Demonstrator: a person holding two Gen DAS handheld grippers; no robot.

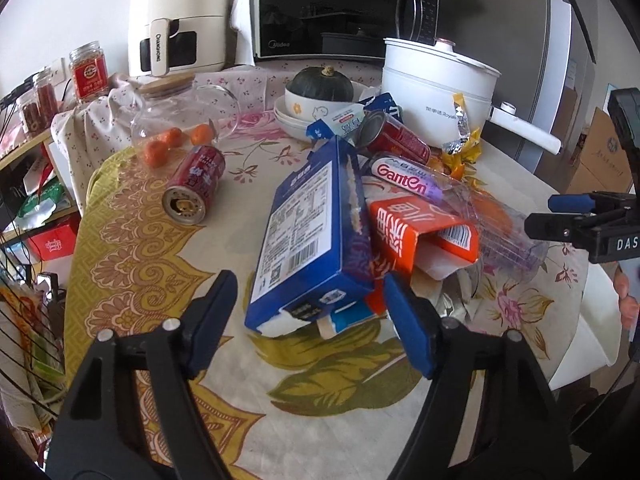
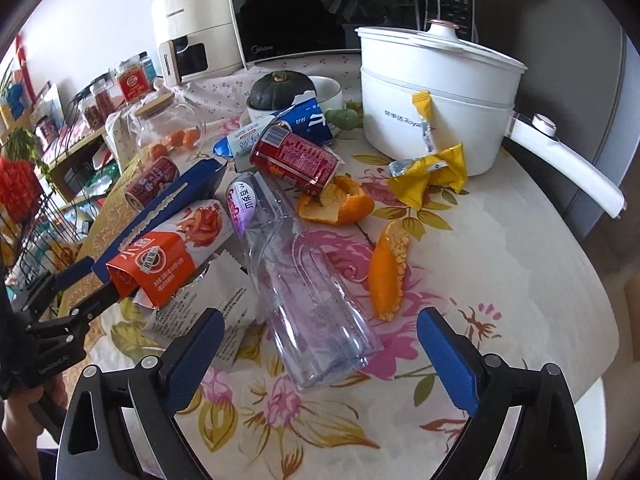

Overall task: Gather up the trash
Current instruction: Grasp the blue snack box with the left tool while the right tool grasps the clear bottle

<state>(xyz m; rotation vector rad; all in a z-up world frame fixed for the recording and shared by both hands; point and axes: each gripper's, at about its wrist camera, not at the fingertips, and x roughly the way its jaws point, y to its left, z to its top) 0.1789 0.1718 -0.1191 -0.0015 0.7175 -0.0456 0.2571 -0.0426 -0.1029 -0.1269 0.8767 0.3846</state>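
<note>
A long blue box (image 1: 304, 232) lies on the flowered tablecloth with its near end between the fingers of my left gripper (image 1: 308, 300); gaps show beside the pads, so it is open. An orange-red carton (image 1: 412, 232) leans against the box. My right gripper (image 2: 320, 336) stands open around the base of a clear plastic bottle (image 2: 308, 280) without touching it. Around them lie a red can (image 1: 196, 184), a second red can (image 2: 296, 160), orange peels (image 2: 340, 204), a yellow wrapper (image 2: 428, 172) and a blue-white milk carton (image 2: 280, 128).
A white electric pot (image 2: 436, 92) with a long handle stands at the back right, with a microwave (image 1: 332, 8) and an air fryer (image 1: 180, 16) behind. A glass jar (image 1: 180, 116) of tangerines and stacked bowls (image 1: 296, 116) holding a pumpkin sit mid-back. A wire rack (image 1: 24, 312) borders the left.
</note>
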